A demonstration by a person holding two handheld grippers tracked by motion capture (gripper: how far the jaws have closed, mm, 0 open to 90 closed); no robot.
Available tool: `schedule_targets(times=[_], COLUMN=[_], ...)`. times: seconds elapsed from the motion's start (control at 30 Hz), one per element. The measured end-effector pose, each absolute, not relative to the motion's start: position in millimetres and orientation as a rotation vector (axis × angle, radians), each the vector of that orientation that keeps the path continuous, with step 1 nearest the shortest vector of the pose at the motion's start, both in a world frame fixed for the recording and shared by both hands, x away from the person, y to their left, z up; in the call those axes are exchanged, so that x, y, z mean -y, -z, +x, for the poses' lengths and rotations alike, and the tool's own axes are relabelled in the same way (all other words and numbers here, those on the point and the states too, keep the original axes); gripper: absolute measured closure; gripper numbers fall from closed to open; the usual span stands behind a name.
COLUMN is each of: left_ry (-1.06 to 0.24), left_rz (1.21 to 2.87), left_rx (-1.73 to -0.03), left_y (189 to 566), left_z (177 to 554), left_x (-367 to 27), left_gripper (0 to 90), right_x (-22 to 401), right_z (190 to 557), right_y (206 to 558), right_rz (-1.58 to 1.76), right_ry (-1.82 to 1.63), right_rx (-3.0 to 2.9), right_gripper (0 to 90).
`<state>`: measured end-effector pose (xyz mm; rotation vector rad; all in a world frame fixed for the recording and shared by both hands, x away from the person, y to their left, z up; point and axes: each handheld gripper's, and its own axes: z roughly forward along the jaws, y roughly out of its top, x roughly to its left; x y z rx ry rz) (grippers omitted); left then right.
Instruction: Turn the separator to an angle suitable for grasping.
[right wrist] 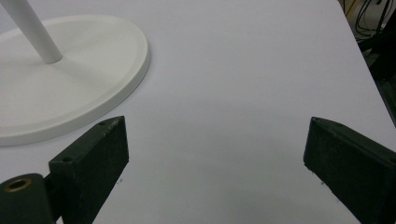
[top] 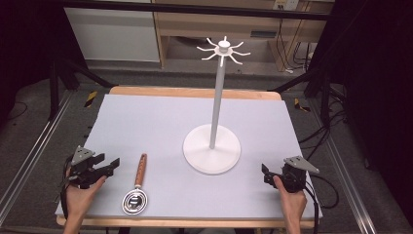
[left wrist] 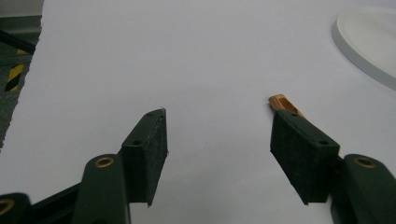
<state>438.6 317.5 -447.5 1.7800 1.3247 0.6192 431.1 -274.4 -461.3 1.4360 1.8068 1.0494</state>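
One white hook stand (top: pixel 212 146), one wooden-handled strainer (top: pixel 137 194), two grippers: left (top: pixel 110 165), right (top: pixel 266 174)

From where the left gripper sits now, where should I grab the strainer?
Grip the strainer's wooden handle mid-length, probably from above, jaws across it. It lies flat, slim and straight, just right of the open left gripper; the round metal bowl looks too wide.

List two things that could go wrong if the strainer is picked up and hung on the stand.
The strainer lies flat on the table, so the open left claw may struggle to get under its thin wooden handle. The stand is tall on a thin pole; a knock near its hooks could tip it.
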Motion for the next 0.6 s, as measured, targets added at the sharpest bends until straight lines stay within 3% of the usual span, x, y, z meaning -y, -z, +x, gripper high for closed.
schedule_targets(times=[0.6], left_ry=[-0.589], left_rz=[1.833], left_rx=[-1.254], left_y=[429.8], left_z=[431.9], left_x=[-285.4], left_gripper=[42.6], right_x=[275.6], right_z=[431.5], right_y=[460.5], right_rz=[1.448], right_ry=[-1.042], right_rx=[-1.834], right_gripper=[7.1])
